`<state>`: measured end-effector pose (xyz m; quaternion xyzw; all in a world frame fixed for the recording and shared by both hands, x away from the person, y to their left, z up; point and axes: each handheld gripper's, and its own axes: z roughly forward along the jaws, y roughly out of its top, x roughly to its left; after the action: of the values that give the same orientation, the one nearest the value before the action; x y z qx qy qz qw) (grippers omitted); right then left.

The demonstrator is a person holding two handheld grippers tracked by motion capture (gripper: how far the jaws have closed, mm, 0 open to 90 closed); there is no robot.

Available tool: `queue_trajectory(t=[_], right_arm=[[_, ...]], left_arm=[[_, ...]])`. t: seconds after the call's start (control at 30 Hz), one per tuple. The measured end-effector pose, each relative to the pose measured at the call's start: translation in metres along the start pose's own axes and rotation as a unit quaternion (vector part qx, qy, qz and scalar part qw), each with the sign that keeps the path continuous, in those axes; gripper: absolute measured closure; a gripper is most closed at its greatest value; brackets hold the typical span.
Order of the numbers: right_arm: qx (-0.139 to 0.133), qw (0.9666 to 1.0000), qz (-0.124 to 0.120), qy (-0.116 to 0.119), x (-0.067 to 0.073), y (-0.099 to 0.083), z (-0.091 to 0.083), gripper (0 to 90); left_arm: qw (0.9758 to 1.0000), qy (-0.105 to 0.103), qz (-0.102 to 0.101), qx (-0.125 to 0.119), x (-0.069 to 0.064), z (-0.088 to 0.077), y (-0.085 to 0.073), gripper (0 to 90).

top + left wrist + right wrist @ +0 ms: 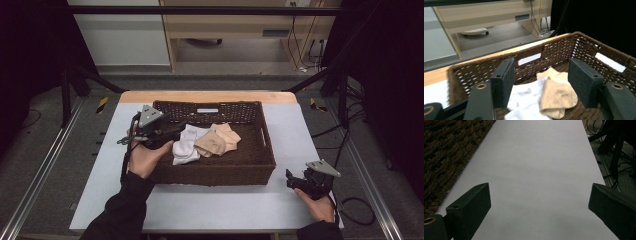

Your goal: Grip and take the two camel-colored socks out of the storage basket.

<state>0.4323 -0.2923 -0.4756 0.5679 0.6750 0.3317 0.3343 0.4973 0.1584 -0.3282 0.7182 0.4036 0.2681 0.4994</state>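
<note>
High view: left gripper jaws wide over basket left edge, above socks. Right gripper wide, lower right, idle. Step: likely reach; next, descend and close on sock.

Quick tally of what's on the table: one brown wicker basket, sitting mid-table toward the far edge. Inside it there are socks, looks like two white socks on the left and two beige socks just right of them, though they're bunched and overlapping so the exact sock count is a bit hard to call. Two hand-held grippers total: the left gripper over the basket's left end, the right gripper near the table's right near corner. Two hands, one per gripper.
</note>
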Motion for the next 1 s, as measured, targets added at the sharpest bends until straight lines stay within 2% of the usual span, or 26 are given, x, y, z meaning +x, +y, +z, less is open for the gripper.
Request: queue_trajectory(t=[0.3,0.33,0.57,0.6,0.7,0.83,0.97,1.0], right_arm=[[0.002,1.0000,0.003,0.001,0.001,0.000,0.001,4.5],[0.002,1.0000,0.003,0.002,0.001,0.000,0.000,4.5],[0.003,1.0000,0.001,0.000,0.001,0.000,0.002,4.6],[0.003,1.0000,0.002,0.001,0.000,0.000,0.002,4.6],[0.002,1.0000,0.005,0.001,0.000,0.000,0.001,4.6],[0.003,1.0000,0.005,0.003,0.000,0.000,0.001,4.6],[0.002,1.0000,0.005,0.003,0.000,0.000,0.001,4.6],[0.002,1.0000,0.004,0.003,0.000,0.000,0.001,4.6]], left_arm=[[1.0000,-0.002,0.000,-0.001,-0.011,0.023,0.012,39.3],[1.0000,0.000,0.006,-0.003,-0.014,0.030,0.014,39.9],[0.9999,-0.003,0.014,0.007,-0.021,0.051,0.018,41.8],[0.9998,-0.004,0.018,0.009,-0.023,0.059,0.017,42.1],[0.9997,-0.004,0.021,0.014,-0.025,0.067,0.014,42.8],[0.9985,-0.003,0.030,0.045,-0.025,0.085,0.004,43.7],[0.9979,0.000,0.029,0.058,-0.023,0.094,-0.005,45.6],[0.9970,0.000,0.028,0.072,-0.021,0.101,-0.012,46.0]])
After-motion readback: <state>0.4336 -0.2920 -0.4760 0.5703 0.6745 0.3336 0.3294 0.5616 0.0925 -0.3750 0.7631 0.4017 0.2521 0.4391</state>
